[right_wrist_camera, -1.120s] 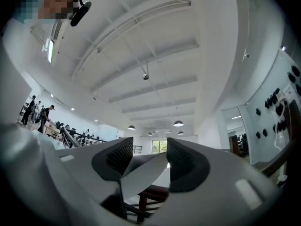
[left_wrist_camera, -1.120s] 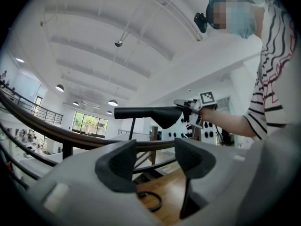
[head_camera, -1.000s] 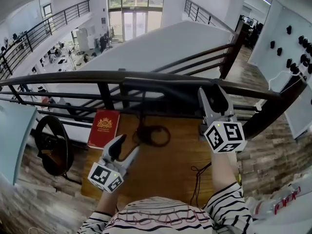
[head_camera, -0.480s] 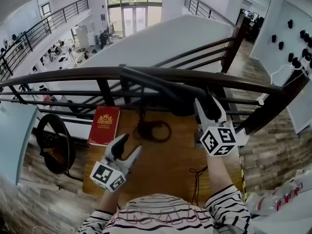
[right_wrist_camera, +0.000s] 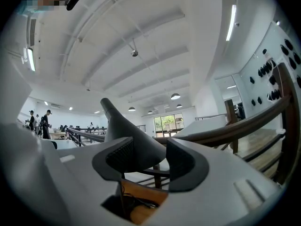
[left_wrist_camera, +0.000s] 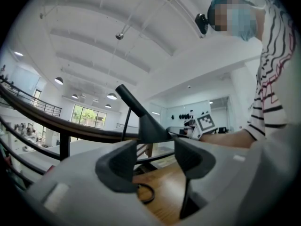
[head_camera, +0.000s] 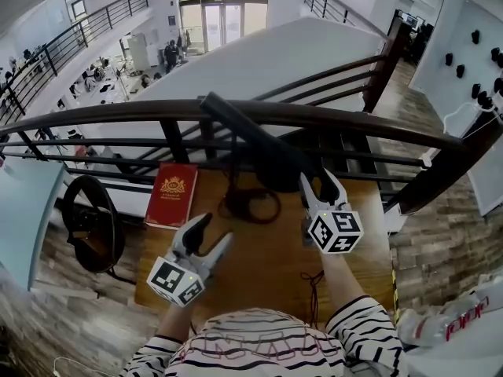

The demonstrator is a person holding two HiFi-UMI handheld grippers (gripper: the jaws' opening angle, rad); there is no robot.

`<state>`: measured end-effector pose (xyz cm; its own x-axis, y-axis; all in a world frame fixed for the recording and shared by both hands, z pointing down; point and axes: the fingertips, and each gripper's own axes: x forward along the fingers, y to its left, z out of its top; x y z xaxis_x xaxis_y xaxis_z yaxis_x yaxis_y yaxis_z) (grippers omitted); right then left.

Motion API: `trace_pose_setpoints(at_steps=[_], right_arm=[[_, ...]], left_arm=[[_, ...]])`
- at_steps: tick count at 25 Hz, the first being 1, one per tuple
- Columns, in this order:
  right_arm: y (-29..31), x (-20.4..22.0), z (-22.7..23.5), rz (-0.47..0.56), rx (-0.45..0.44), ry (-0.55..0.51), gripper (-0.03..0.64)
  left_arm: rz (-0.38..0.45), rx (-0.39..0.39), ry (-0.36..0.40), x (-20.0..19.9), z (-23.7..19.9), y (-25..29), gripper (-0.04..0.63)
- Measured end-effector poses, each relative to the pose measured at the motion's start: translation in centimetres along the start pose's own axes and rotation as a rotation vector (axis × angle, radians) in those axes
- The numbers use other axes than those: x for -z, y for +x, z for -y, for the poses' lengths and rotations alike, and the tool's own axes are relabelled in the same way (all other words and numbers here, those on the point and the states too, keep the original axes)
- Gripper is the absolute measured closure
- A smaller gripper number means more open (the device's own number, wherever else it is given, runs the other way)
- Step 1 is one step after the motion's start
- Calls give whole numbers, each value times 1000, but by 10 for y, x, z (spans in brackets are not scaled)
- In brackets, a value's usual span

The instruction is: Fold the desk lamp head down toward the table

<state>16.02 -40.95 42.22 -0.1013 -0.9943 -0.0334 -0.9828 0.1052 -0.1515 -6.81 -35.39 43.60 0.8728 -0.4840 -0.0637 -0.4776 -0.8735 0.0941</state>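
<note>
Lamp head (head_camera: 267,151), end hidden, is clamped by just-tightening right tongs (head_camera: 318,181); left tongs (head_camera: 218,228) stand apart.

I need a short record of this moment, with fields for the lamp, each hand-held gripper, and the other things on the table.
lamp head: dark, slanting down to the right, above the wooden table
right hand-held gripper: jaws have just been closing; shut on the lamp head's lower end
left hand-held gripper: open, empty, over the table's near left part
red book: flat at the table's far left
cable coil: dark loop right of the book
task state: head not yet down at the table
</note>
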Motion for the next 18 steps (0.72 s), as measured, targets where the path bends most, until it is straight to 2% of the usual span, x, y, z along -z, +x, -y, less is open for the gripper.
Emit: trace_pose_setpoints(at_steps=[8, 14, 18], right_arm=[[14, 28, -16, -61, -37, -3, 457], [27, 47, -27, -111, -66, -14, 463], [30, 50, -32, -107, -78, -21, 488]], left_arm=[[-10, -1, -12, 7, 0, 2, 345], [-19, -16, -19, 11, -5, 0, 345], [-19, -23, -20, 12, -7, -1, 345]])
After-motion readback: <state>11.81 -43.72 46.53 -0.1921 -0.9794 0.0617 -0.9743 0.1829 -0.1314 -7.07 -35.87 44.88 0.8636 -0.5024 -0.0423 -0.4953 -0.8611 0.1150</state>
